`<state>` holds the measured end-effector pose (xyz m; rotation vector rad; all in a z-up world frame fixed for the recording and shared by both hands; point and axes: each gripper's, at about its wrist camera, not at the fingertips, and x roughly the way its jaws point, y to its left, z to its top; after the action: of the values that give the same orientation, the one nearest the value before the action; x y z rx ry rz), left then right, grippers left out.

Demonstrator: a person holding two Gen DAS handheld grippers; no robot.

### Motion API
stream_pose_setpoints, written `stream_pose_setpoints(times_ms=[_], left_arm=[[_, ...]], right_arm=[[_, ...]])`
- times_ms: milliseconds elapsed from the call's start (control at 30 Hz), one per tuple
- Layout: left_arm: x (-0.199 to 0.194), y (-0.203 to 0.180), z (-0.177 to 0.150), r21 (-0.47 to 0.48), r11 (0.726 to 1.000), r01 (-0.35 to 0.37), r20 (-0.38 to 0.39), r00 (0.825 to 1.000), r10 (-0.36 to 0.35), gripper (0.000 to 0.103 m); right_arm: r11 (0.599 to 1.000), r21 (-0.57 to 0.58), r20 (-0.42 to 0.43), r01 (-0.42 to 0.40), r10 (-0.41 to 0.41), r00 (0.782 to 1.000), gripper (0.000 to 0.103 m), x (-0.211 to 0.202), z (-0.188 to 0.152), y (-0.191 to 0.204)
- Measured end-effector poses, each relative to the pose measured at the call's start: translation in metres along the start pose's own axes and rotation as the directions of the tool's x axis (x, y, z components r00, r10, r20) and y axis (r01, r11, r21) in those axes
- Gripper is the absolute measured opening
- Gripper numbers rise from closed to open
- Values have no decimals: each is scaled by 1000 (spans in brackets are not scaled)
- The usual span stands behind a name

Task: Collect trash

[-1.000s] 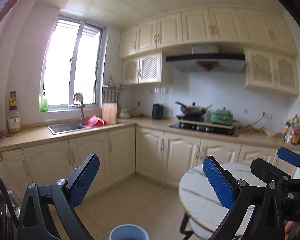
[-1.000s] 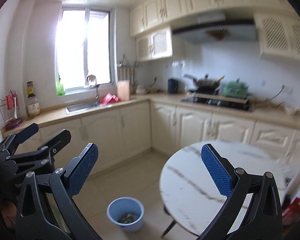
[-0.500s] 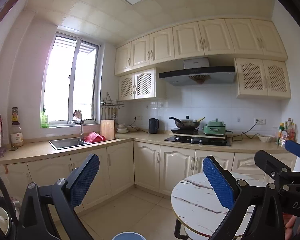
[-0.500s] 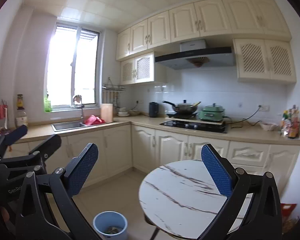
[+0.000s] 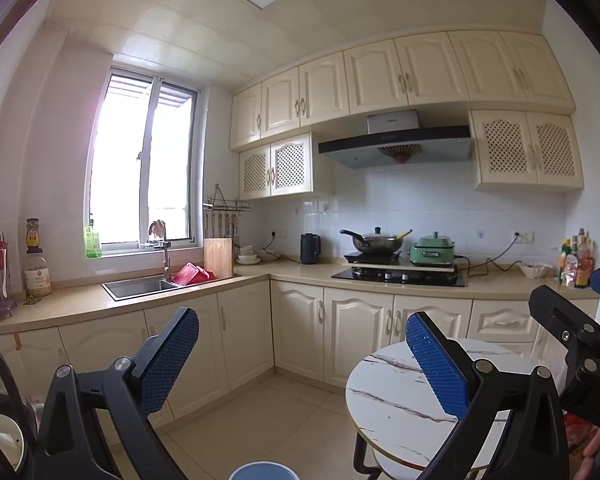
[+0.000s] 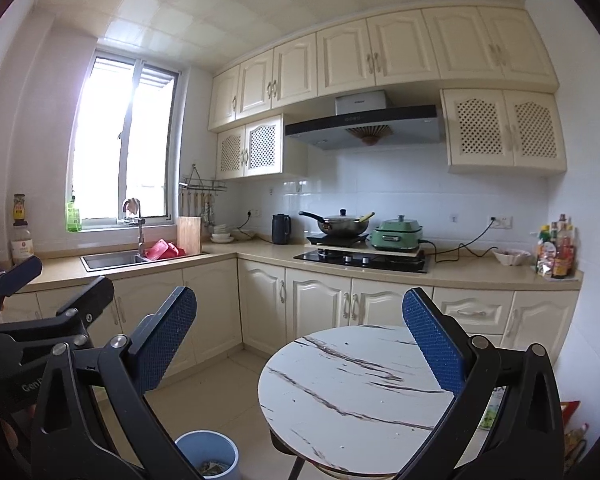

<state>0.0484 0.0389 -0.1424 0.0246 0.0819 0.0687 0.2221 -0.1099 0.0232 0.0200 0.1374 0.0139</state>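
Observation:
A light blue bin (image 6: pixel 208 454) stands on the tiled floor left of the round marble table (image 6: pixel 364 396), with some scraps visible inside it. Only the bin's rim (image 5: pixel 263 471) shows at the bottom of the left wrist view. My left gripper (image 5: pixel 300 350) is held up in the air, open, with nothing between its blue pads. My right gripper (image 6: pixel 298 340) is likewise open and holds nothing, raised above the table. Each gripper shows at the edge of the other's view. No loose trash appears on the table top.
Cream cabinets and a beige counter (image 6: pixel 460 270) wrap the left and back walls, with a sink (image 6: pixel 112 259), a kettle (image 6: pixel 281 229), a wok on the hob (image 6: pixel 340 222) and a green pot (image 6: pixel 396 234). Bottles (image 6: pixel 556 252) crowd the right end. Red packaging (image 6: pixel 572 412) lies by the right wall.
Both cameras have tilted upward: the ceiling light panel has come into view and the bin and table have slid down the frames. Both grippers stay open.

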Motion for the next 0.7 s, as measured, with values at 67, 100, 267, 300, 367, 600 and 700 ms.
stream_pose_setpoints(times_ms=[67,100,267,300,367,600,700], left_arm=[[2,-2,4,2,1000,-1,-1,1000,1,102],[4,-2,6,4,1000,0,-3,1000,0,102],[11,3,17,10,1000,-3,-9,1000,3,102],[13,5,20,8,1000,-4,-10,1000,4,102],[17,14,26,7,1000,-5,-8,1000,5,102],[23,30,42,5,1000,-21,-2,1000,21,102],[29,38,48,-1,1000,-18,-5,1000,18,102]], right_arm=[[1000,-2,1,2,-2,1000,103,-1,-1,0],[1000,-1,1,6,-6,1000,103,-1,-2,0],[1000,3,-3,4,-4,1000,103,0,-4,0],[1000,2,-3,6,-6,1000,103,0,-4,0],[1000,4,0,-1,1,1000,103,0,-5,0],[999,2,-8,-35,35,999,103,2,-7,2],[999,2,-15,-42,42,999,103,4,-8,4]])
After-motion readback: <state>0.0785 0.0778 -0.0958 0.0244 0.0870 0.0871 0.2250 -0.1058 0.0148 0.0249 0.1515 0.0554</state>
